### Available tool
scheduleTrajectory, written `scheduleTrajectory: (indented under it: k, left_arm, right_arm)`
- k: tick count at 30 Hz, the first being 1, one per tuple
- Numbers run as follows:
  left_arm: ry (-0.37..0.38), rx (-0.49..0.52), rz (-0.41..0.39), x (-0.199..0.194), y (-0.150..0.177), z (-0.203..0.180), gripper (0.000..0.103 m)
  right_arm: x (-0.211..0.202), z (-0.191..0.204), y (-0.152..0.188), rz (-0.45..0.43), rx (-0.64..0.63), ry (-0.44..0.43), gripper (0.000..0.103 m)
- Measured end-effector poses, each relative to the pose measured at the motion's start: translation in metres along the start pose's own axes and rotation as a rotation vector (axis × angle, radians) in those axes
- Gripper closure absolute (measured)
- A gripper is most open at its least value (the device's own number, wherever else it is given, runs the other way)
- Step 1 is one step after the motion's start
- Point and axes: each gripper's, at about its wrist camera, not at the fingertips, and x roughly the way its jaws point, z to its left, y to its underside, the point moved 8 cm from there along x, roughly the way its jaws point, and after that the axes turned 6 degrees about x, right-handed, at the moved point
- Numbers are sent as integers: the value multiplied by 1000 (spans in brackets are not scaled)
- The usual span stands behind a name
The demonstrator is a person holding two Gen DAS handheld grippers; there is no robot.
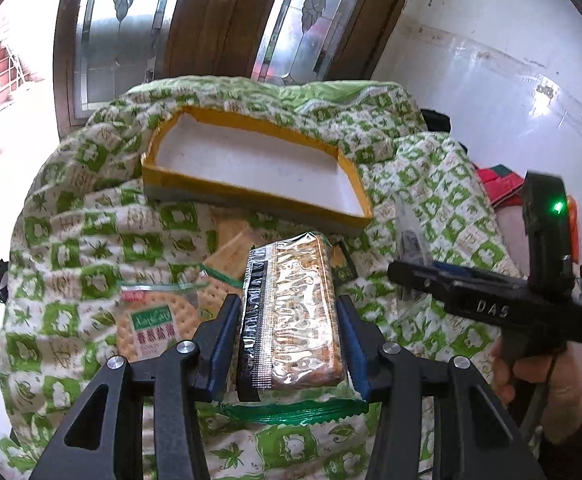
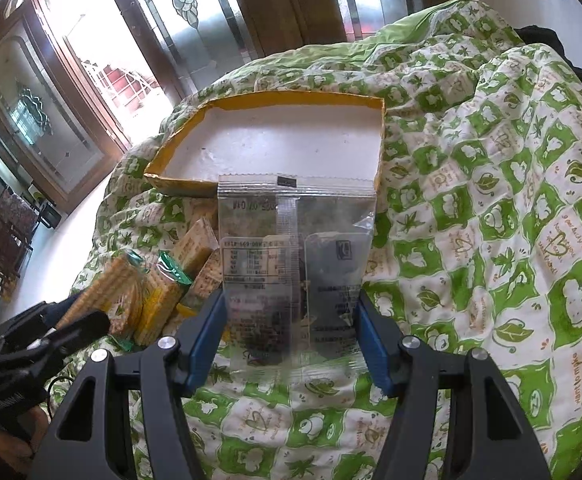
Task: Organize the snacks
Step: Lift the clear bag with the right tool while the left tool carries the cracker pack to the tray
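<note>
Both grippers (image 1: 287,344) (image 2: 291,340) clamped — cracker pack (image 1: 295,320), clear packet (image 2: 293,264).

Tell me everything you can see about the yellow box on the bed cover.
The box is a shallow, open rectangular tray, apparently cardboard, with yellow walls and rim, a greyish outer side in the left wrist view, and a plain white floor. It is empty. It rests slightly tilted on the rumpled green-and-white cover, beyond the cracker packs. Neither hand-held gripper touches it; only the cover does.
</note>
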Motion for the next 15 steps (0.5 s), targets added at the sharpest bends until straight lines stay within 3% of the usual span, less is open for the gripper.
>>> scheduleTrajectory:
  k: [8,15]
  left_arm:
    - [15,-31,-10,0,-19,-2,52]
    - [15,6,-30,-1,-37,-21,52]
  right_arm:
    - [-7,3,-9,-10,-10,-21,41]
    - [-5,7,-19,6,-39,-15,41]
